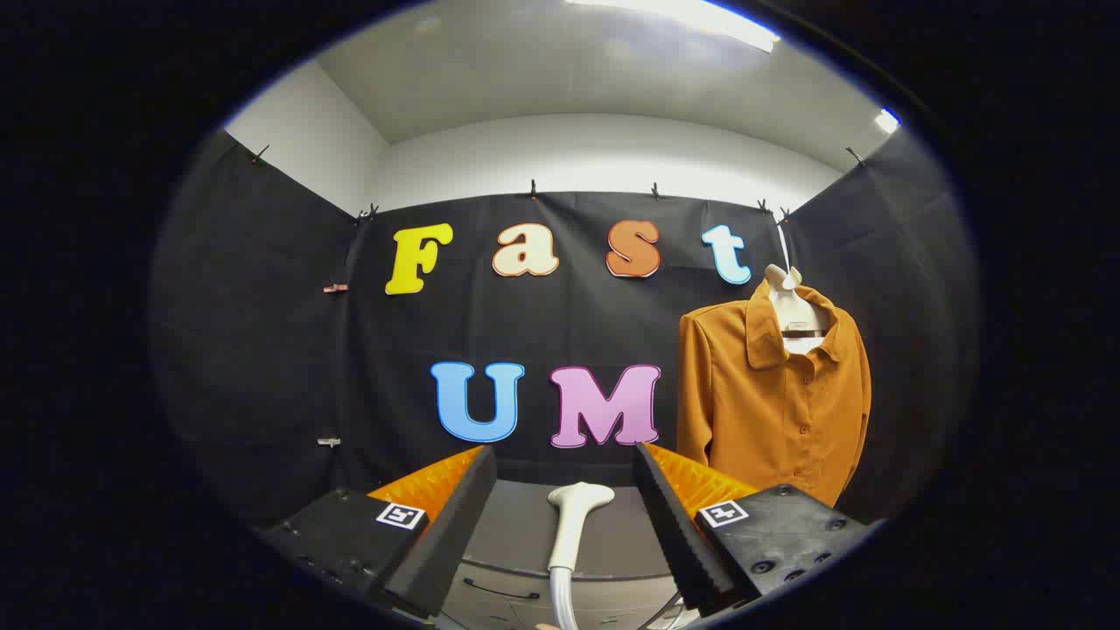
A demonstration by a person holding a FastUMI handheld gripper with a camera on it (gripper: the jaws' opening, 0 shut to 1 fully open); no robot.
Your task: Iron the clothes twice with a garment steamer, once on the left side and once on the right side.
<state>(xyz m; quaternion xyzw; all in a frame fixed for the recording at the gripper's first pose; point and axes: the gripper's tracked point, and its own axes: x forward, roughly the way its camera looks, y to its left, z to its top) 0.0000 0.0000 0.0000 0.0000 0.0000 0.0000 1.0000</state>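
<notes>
The gripper [564, 516] holds its jaws wide open, the white plastic garment steamer head [573, 516] upright between them, the hanging orange-brown buttoned shirt [774, 402] far right.

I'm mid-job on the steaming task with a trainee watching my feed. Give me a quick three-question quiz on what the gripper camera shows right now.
1. True or false: the gripper has its jaws closed on the white steamer handle.
2. Multiple choice: where does the orange button-up shirt hang? A) between the jaws B) beyond the right jaw, against the black cloth wall C) flat on the grey tabletop
3. Fill in: the shirt hangs on a white ____.

Key:
1. False. The jaws stand wide apart, with the steamer handle between them and touching neither.
2. B.
3. Hanger: its neck shows inside the open collar.
</notes>
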